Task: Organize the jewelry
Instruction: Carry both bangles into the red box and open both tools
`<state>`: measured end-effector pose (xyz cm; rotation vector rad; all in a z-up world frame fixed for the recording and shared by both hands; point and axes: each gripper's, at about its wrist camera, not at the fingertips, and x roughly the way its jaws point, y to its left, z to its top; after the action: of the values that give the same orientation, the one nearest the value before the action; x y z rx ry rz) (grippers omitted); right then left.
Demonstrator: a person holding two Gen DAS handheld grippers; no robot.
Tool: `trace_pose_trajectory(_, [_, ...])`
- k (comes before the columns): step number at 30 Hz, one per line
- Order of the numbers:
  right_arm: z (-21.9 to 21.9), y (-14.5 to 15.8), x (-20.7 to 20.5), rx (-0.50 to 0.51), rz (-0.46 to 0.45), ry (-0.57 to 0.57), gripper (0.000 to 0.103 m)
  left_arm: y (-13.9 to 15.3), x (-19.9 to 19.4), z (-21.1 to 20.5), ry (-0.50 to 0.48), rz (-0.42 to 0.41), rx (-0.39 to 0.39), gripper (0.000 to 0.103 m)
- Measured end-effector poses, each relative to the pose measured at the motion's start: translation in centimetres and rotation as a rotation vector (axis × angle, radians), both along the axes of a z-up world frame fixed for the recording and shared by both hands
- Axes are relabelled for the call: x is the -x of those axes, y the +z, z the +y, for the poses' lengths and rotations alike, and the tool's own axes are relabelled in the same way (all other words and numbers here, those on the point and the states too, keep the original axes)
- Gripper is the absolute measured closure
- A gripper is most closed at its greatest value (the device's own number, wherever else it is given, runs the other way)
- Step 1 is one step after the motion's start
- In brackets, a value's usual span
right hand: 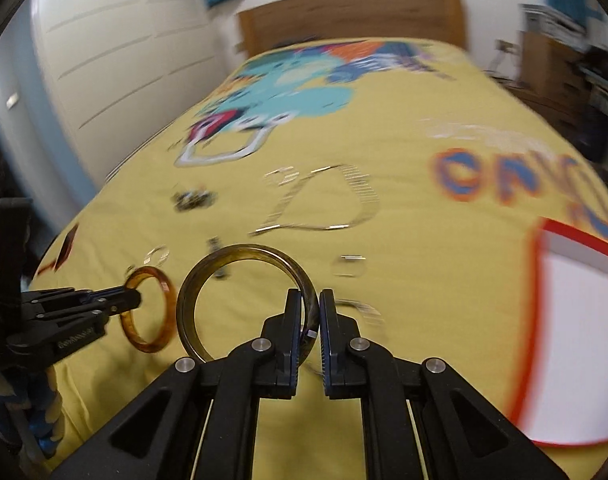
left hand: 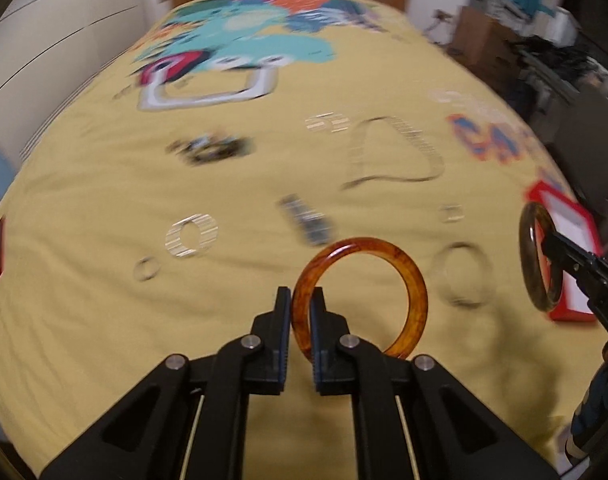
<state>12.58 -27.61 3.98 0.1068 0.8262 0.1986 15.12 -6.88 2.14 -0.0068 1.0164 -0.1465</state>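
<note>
While both grippers are lifted over the bed, the scene reads so:

Left gripper [left hand: 300,300]: its two fingers are drawn narrow and clamp the rim of an orange bangle [left hand: 407,280]; the ring stands upright, with most of its loop out to the right of the fingertips and above the bedspread.

Right gripper [right hand: 311,302]: fingers narrow as well, pinching the rim of a dark bangle [right hand: 196,280]; this wider, brownish ring stands on edge, its loop spreading to the left of the fingertips.

Two bangles together: from the right wrist camera the orange one hangs just left of the dark one, close beside it; whether they touch cannot be told.

Bedspread [left hand: 84,340]: yellow cloth with a blurred cartoon print far ahead of the fingers.

Red-edged tray [right hand: 575,320]: white inside, lying to the right of the right fingers, near them.

Silver chain [left hand: 387,152]: a long looped strand, ahead of the left fingers and slightly right.

Thin ring [left hand: 461,274]: a pale hoop flat on the cloth, just right of the orange bangle.

Sparkly band [left hand: 191,235]: a small oval, ahead and left of the left fingers.

Dark bead piece [left hand: 208,148]: farther ahead on the left, too blurred to make out.

Dark small item [left hand: 307,224]: lies on the cloth right ahead of the left fingertips, beyond the bangle; its kind cannot be told.

Grey square frame [left hand: 208,90]: far ahead, by the print; blurred, and possibly part of it.
</note>
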Motion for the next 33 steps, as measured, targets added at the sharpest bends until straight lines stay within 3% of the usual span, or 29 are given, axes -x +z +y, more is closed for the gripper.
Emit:
trace_pose_trajectory(5, [-10.3,1.5,3.8,0.069,-0.003,-0.19,0.094,2.1,-0.2,-9.4,-0.176,-0.025,0.043,0.095])
trace_pose_trajectory(10, [-19.9,0.0,6.8,0.164,0.077,-0.371,0.094,2.7,-0.3,-21.3,-0.377,-0.032,0.042,0.095])
trace_pose_trajectory(15, [-23.7,-2.5,7.9,0.214,0.162,-0.399,0.095,1.0,-0.3,-31.0,-0.51,-0.024,-0.038,0.095])
trace_pose_trajectory(19, [-24.3,-3.2,7.3,0.251,0.184,-0.399,0.095,-1.7,-1.0,-34.2,-0.536,0.017,-0.118,0.095])
trace_pose_trajectory(25, [-24.7,-5.0,5.9,0.32,0.237,-0.383,0.095,-4.6,-1.0,-35.0,-0.546,0.079,-0.18,0.094])
trace_pose_trajectory(30, [-24.6,-5.6,6.1,0.322,0.241,-0.388,0.096,-4.5,-0.7,-33.9,-0.547,0.082,-0.124,0.093])
trace_pose_trajectory(33, [-24.7,-4.9,6.6,0.296,0.214,-0.392,0.091,-3.4,-0.5,-33.3,-0.553,0.076,-0.056,0.081])
